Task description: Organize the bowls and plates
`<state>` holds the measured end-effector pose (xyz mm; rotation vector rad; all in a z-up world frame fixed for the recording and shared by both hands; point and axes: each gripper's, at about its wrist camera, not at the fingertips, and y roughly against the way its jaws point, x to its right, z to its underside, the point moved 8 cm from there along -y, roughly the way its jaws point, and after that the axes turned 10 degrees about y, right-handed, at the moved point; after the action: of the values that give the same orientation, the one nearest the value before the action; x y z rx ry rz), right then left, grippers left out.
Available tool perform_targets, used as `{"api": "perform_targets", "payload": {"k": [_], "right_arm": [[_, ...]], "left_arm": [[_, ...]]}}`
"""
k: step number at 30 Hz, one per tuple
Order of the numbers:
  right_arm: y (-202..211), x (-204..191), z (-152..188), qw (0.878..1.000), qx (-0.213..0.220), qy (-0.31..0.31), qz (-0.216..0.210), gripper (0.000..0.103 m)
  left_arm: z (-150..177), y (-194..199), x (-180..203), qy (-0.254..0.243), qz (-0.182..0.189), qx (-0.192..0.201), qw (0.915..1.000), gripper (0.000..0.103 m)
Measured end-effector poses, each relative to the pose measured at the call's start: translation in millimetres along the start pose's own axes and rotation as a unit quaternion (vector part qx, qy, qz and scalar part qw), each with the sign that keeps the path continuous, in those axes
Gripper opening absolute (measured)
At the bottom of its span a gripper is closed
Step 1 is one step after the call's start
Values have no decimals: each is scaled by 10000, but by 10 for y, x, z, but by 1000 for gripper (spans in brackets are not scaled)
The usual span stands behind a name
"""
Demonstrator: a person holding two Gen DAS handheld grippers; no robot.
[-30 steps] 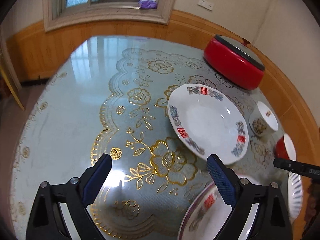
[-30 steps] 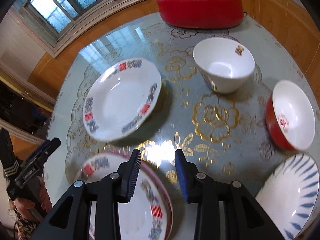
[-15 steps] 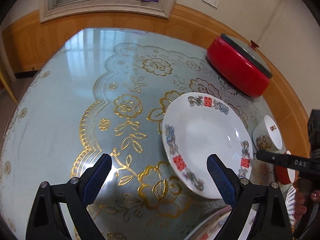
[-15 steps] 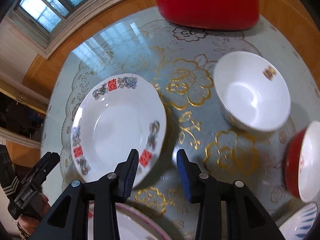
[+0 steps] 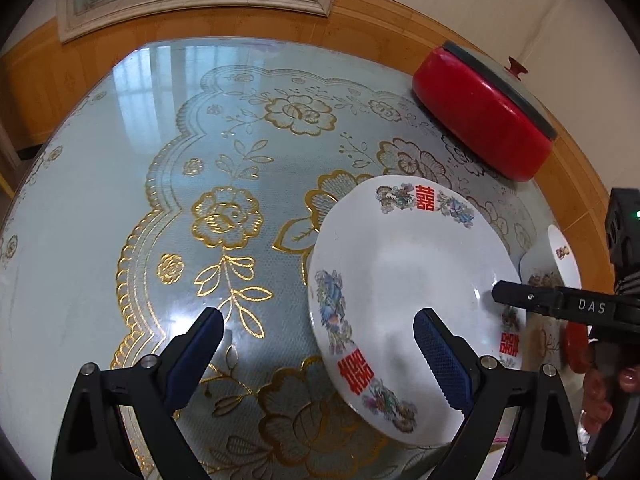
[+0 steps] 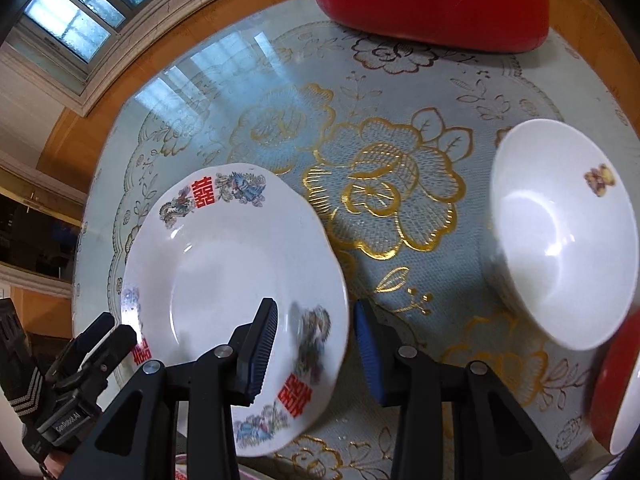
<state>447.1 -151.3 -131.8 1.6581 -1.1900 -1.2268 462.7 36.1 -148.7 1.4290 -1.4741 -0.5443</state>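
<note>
A white plate with red characters and blue-grey flowers on its rim lies on the table. My left gripper is open wide just above it, with the plate's near-left rim between the fingers. My right gripper is open narrowly, its jaws either side of the same plate's right rim without pressing on it. A white bowl stands to the right, and a red bowl sits at the right edge. One finger of the right gripper shows over the plate's far side.
A red cooker with a grey lid stands at the back right. The table has a pale blue cloth with gold flowers under glass. A thin pink plate rim shows at the bottom. A person's hand holds the right gripper.
Both grippers have moved forward and down to the red-character plate, which now looks much larger. The near stack of plates and the blue-striped plate have slipped out of view.
</note>
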Motion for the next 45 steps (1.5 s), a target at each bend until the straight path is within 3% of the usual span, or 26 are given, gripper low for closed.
{"api": "perform_targets", "payload": {"k": [12, 15, 20, 23, 29, 32, 36, 41, 45], "right_arm": [[-133, 13, -45, 10000, -10, -4, -63, 39], [-184, -50, -91, 9999, 11, 97, -27, 39], [-213, -115, -122, 9998, 97, 176, 27, 38], [-225, -141, -124, 9996, 112, 246, 31, 38], [-256, -264, -40, 9987, 14, 502, -90, 37], [-274, -317, -37, 9983, 76, 539, -183, 37], [-299, -305, -102, 9988, 214, 325, -312, 37], [-323, -335, -140, 9981, 315, 525, -32, 31], [-302, -271, -124, 9986, 264, 390, -223, 28]], "left_arm": [[-61, -172, 89, -377, 2, 75, 9993, 96], [-61, -193, 131, -445, 85, 41, 9990, 91], [-44, -241, 179, -640, 45, -52, 9979, 61], [-25, -277, 190, -665, 82, -150, 9976, 53], [-20, -301, 168, -866, -148, -63, 9961, 46], [-39, -281, 104, -837, -75, -66, 9964, 41], [-54, -246, 66, -918, -58, -24, 9958, 40], [-59, -276, 93, -982, -90, -16, 9951, 40], [-43, -260, 93, -1042, -104, -21, 9945, 39]]}}
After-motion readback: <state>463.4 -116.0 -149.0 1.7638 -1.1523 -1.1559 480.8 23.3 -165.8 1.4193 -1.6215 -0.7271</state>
